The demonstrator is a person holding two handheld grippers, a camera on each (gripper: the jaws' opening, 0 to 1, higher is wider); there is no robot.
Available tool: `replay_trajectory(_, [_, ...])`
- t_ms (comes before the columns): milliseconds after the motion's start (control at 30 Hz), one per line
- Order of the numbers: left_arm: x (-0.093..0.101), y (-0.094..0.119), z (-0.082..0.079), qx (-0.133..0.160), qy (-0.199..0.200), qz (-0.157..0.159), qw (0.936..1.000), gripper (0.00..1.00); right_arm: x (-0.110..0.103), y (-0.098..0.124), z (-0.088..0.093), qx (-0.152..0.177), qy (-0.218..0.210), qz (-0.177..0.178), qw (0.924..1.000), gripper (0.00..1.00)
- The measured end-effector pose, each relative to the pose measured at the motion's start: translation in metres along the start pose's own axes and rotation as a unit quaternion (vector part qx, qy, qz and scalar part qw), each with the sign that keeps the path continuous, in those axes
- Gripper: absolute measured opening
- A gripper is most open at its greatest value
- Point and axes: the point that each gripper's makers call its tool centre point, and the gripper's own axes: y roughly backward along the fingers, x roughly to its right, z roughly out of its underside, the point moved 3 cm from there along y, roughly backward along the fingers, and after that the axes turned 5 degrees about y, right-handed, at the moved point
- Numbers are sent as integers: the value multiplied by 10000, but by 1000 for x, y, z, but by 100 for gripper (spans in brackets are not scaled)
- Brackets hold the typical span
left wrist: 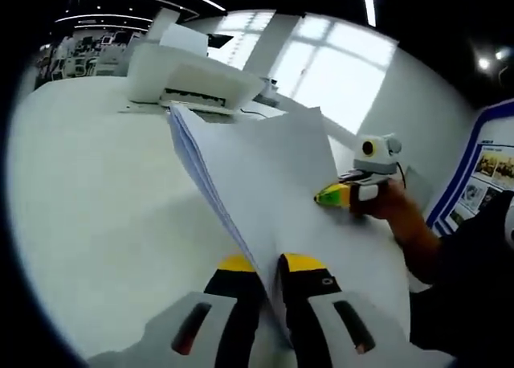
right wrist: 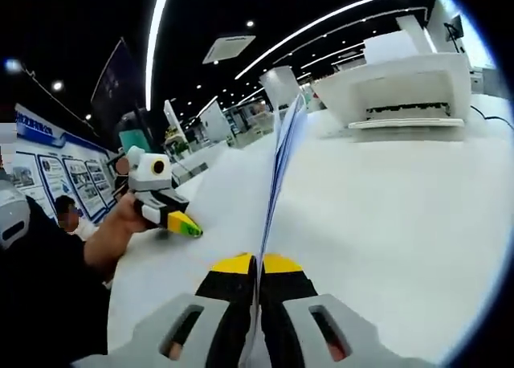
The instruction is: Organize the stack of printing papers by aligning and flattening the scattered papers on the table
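Observation:
A stack of white printing paper (left wrist: 265,183) is held up off the white table (left wrist: 104,199), its sheets fanned slightly at the far edge. My left gripper (left wrist: 269,263) is shut on the near edge of the stack, yellow tips pinching the sheets. At the stack's right side my right gripper (left wrist: 333,195), carried by a hand, clamps the paper. In the right gripper view the stack (right wrist: 283,151) stands edge-on between my right gripper's (right wrist: 259,263) shut jaws. The left gripper (right wrist: 186,226) shows at the far side of the sheets.
A white printer (left wrist: 189,75) sits at the table's far end, also seen as the printer (right wrist: 409,83) at upper right. The bare table (right wrist: 385,215) spreads beside the stack. A wall with blue-framed posters (right wrist: 48,175) stands behind the person's arm (left wrist: 418,231).

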Motion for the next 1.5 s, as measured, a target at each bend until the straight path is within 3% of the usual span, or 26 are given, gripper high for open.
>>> replay_trajectory(200, [-2, -2, 2, 28, -179, -173, 9997, 16, 3, -3, 5, -119, 210, 215, 9995, 0])
replay_trajectory(533, [-4, 1, 0, 385, -693, -326, 9963, 18, 6, -8, 11, -304, 691, 509, 9958, 0])
replay_trajectory(900, [-4, 10, -4, 673, -763, -184, 9946, 23, 3, -7, 11, -286, 936, 492, 9940, 0])
replay_trajectory(933, [-3, 12, -7, 761, -917, -98, 9928, 23, 2, -7, 11, -285, 959, 491, 9938, 0])
replay_trajectory(1133, [-4, 23, -17, 1166, -667, 2, 9909, 26, 0, -6, 11, -273, 1025, 492, 9931, 0])
replay_trajectory(1333, [-5, 31, -24, 1412, -746, -185, 9870, 25, -4, -4, 12, -262, 1065, 512, 9926, 0])
replay_trajectory(1400, [-5, 36, -31, 1647, -819, -256, 9826, 26, -6, -4, 13, -261, 1066, 511, 9926, 0])
replay_trajectory(1500, [-3, 47, -48, 2205, -887, -245, 9710, 26, -7, -3, 13, -259, 1066, 510, 9927, 0])
